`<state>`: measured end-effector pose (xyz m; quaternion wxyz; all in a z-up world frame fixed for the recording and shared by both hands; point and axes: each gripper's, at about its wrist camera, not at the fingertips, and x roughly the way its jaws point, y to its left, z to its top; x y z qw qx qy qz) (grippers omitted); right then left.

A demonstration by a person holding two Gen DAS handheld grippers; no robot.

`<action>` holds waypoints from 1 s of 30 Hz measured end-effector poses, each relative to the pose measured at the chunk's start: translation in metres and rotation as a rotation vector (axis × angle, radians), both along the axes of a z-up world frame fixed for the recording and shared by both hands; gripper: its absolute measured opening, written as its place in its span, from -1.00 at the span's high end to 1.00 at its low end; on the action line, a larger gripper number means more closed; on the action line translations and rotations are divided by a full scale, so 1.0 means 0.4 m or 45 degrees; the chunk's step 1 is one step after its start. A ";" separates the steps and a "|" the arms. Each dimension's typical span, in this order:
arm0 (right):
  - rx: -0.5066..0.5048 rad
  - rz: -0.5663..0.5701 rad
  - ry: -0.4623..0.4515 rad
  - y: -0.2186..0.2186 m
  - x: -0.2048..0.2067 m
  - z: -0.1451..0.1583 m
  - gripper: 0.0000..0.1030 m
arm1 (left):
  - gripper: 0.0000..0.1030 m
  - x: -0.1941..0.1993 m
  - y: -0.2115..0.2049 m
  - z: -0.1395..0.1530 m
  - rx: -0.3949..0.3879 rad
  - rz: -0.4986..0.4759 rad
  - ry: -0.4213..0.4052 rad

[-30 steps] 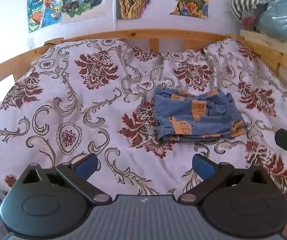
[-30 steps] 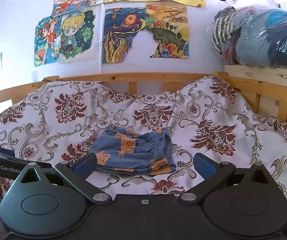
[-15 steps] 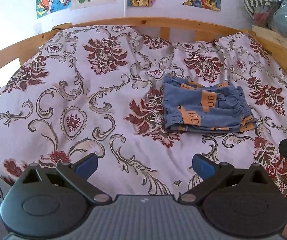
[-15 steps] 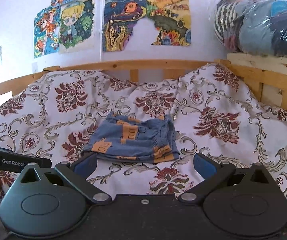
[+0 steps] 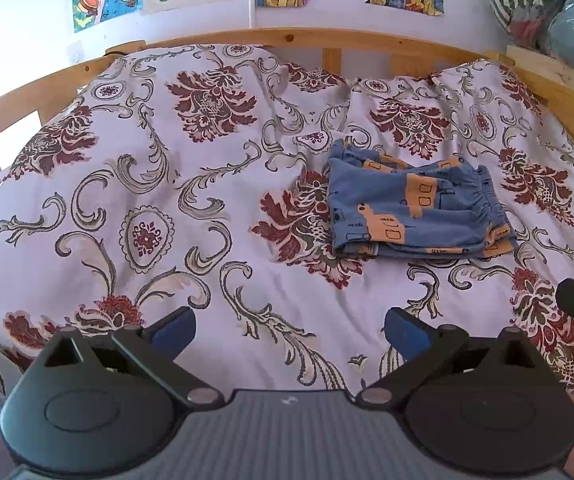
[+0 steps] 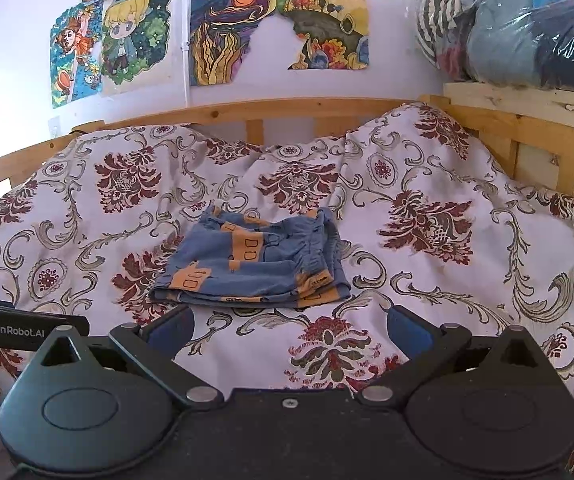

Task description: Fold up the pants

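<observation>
- Fingers of the left gripper (image 5: 289, 330) stand wide apart with nothing between them, blue pads (image 5: 406, 333) hanging over the near part of the bed's flowered cover (image 5: 207, 208)
- Fingers of the right gripper (image 6: 289, 330) are likewise spread and hold nothing, above the cover's near edge, just short of the pants
- Folded pants (image 5: 417, 210), blue with orange patches, lie in a compact bundle on the cover toward the middle of the bed, nearer its right side in the left wrist view, gathered waistband turned to the right
- Neither gripper touches the pants (image 6: 253, 264)
- Wooden bed rail (image 6: 287, 110) runs along the far edge, with coloured drawings (image 6: 275, 20) on the wall above
- Clear plastic bag of bedding (image 6: 527, 24) sits on a wooden ledge at the far right corner
- Part of the left gripper's body, lettered GenRobot.AI (image 6: 15, 330), shows at the left edge of the right wrist view
</observation>
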<state>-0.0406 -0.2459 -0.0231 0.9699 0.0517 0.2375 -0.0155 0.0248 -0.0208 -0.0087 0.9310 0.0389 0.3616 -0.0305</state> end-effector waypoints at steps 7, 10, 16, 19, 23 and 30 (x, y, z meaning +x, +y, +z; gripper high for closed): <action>-0.005 0.001 0.015 0.000 0.005 -0.003 -0.99 | -0.99 0.000 0.001 0.001 0.003 -0.008 -0.005; -0.007 0.001 0.020 -0.001 0.006 -0.004 -0.99 | -0.99 0.001 0.000 0.001 0.002 -0.009 -0.006; -0.005 0.001 0.020 -0.001 0.006 -0.004 -0.99 | -0.99 0.000 0.000 0.001 0.002 -0.008 -0.006; -0.006 0.002 0.020 -0.001 0.006 -0.004 -0.99 | -0.99 0.000 -0.001 0.001 0.003 -0.008 -0.006; -0.006 0.002 0.020 -0.001 0.006 -0.004 -0.99 | -0.99 -0.001 -0.001 0.001 0.003 -0.007 -0.007; -0.006 0.002 0.021 -0.001 0.007 -0.004 -0.99 | -0.99 -0.001 -0.002 0.000 0.004 -0.007 -0.006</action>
